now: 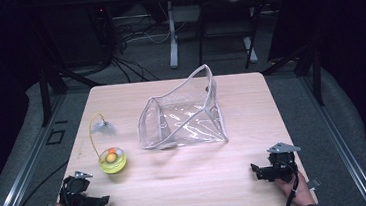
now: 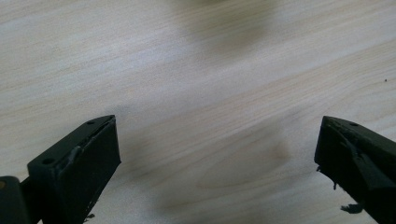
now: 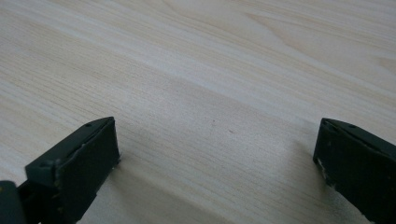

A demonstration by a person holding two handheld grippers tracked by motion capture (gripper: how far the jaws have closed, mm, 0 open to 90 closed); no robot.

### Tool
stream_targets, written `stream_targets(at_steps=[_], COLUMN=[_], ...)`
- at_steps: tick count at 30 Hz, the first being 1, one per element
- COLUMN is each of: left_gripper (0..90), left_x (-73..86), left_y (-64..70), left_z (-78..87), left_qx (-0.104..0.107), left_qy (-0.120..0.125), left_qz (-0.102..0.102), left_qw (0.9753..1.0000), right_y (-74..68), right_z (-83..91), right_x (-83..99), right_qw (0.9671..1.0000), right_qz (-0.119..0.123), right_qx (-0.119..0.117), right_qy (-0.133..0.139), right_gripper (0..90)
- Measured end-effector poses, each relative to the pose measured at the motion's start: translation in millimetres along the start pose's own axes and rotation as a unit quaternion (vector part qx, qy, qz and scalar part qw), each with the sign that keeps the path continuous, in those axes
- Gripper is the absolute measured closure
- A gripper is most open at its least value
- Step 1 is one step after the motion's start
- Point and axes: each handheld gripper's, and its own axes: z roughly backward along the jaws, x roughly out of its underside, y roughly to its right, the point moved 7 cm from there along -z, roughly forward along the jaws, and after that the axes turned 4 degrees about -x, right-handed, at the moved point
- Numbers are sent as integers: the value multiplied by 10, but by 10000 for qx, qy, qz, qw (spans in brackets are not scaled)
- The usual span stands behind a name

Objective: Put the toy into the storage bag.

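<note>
Grippers sit low at the near edge of the wooden table [image 1: 188,183], both empty, nothing picked up yet. Starting at the left: the left gripper [image 1: 91,201] rests near the front left corner, jaws spread wide over bare wood grain in its own view [image 2: 217,154], gripping nothing. Just beyond it sits the yellow ball toy [image 1: 112,160], a translucent round shell with an orange piece inside and a thin yellow cord looping up to a small grey tag [image 1: 105,124]. It looks like the nearest target, and it is close to that left hand. Moving to the middle, the clear plastic zip pouch [image 1: 182,115] stands propped open, its mouth facing left toward the toy, well apart from both grippers. Over on the right, the right gripper [image 1: 257,171] waits by the front right corner, jaws likewise parted and empty [image 3: 217,154]. Risk from here, I'd say: the ball is round and smooth, so an off-centre pinch could squirt it away and roll it off the left edge. The pouch is floppy too; a nudge could collapse its opening.
</note>
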Motion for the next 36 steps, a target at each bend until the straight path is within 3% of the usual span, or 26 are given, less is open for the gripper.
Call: stream_targets(at_steps=[4,18,26,36], left_gripper=[0,1,1,2], left_x=[-8,-94,-183,-309], left_y=[-30,-124,-51,-48], left_z=[7,128,188,257], left_qx=[-30,144,299,427], left_qy=[-35,155,108,139], left_qz=[-44,319,105,23], left_qw=[10000,9993,9994,9990], right_y=[0,0,-2,-3], right_z=[0,-1,5,0], right_x=[0,-1,6,2], right_qw=[10000,10000,10000,10000], right_qz=[0,-1,-3,8], right_qx=[-1,-3,-2,-7], right_qy=[-1,-4,2,-1], right_gripper=[0,0,0,0])
